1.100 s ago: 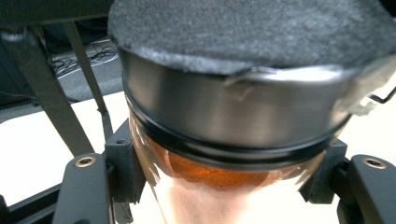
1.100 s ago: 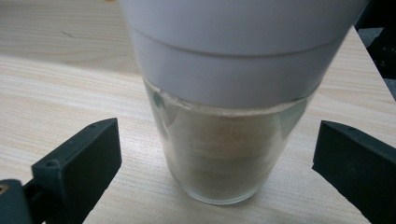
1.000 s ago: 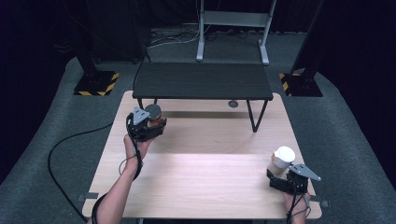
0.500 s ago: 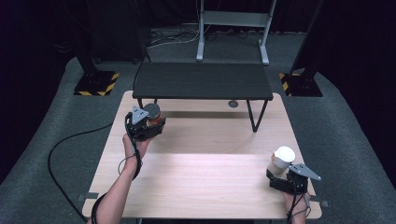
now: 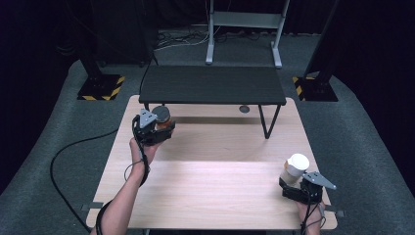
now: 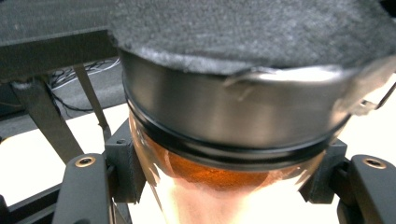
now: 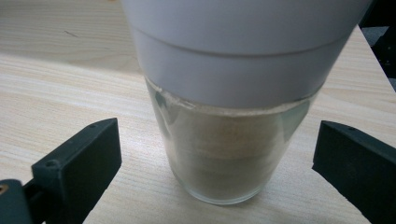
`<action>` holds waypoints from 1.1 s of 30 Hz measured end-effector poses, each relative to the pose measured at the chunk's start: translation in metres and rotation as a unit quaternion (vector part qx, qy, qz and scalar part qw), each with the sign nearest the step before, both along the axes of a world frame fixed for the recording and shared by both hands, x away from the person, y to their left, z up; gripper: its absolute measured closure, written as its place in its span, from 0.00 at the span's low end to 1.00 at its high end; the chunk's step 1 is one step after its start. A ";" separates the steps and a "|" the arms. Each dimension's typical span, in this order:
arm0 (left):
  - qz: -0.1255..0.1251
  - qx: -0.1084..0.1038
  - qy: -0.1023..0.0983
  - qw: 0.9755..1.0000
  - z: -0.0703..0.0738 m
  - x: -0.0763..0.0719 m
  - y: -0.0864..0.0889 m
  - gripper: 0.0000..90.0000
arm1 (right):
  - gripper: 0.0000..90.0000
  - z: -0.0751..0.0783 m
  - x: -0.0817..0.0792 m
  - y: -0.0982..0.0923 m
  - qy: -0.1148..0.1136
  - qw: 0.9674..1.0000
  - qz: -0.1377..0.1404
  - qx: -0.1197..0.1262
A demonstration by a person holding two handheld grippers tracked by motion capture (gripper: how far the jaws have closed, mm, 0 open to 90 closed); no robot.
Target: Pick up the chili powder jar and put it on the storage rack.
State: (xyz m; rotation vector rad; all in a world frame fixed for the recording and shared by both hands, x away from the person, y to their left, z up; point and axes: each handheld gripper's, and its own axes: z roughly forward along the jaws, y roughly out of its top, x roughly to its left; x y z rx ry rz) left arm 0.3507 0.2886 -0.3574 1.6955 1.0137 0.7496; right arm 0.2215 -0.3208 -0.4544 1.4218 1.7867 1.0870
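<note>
At the table's far left, my left gripper (image 5: 157,131) is shut on a glass jar (image 5: 162,120) with a metal lid and orange-brown contents. It is held just in front of the black shelf. In the left gripper view both pads (image 6: 125,168) press on the jar's glass (image 6: 233,154) below the steel lid band. A second glass jar (image 5: 295,169), with a white lid and pale contents, stands on the table near the right front corner. My right gripper (image 5: 293,185) is open around the white-lidded jar (image 7: 229,154), and there is a gap between each fingertip (image 7: 79,163) and the glass.
A low black shelf (image 5: 213,84) on thin legs spans the far edge of the wooden table (image 5: 215,186). A small round disc (image 5: 244,109) lies under it. A black cable (image 5: 73,152) trails off the table's left side to the floor.
</note>
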 end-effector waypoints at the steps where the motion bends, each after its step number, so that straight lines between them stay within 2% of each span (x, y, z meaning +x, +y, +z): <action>1: -0.001 0.000 -0.001 1.000 0.001 0.000 0.000 0.35 | 0.00 0.000 0.000 0.000 -0.001 1.000 0.000 0.000; 11: -0.005 -0.002 -0.009 1.000 0.012 0.001 -0.001 0.35 | 0.00 0.000 0.000 0.000 0.001 1.000 0.001 0.000; 23: -0.018 0.000 -0.005 1.000 0.020 0.007 -0.007 0.35 | 0.00 0.000 0.001 -0.002 0.002 1.000 0.000 0.005; 27: -0.023 0.006 -0.006 1.000 0.022 0.010 -0.009 0.35 | 0.00 0.001 0.001 0.001 0.002 1.000 0.002 -0.004; 30: -0.024 -0.003 -0.003 1.000 0.021 0.011 -0.009 0.35 | 0.00 0.001 0.001 0.000 0.002 1.000 0.002 -0.001; 33: -0.028 0.012 -0.001 1.000 0.024 0.013 -0.013 0.35 | 0.00 0.000 0.000 0.000 0.001 1.000 0.003 -0.004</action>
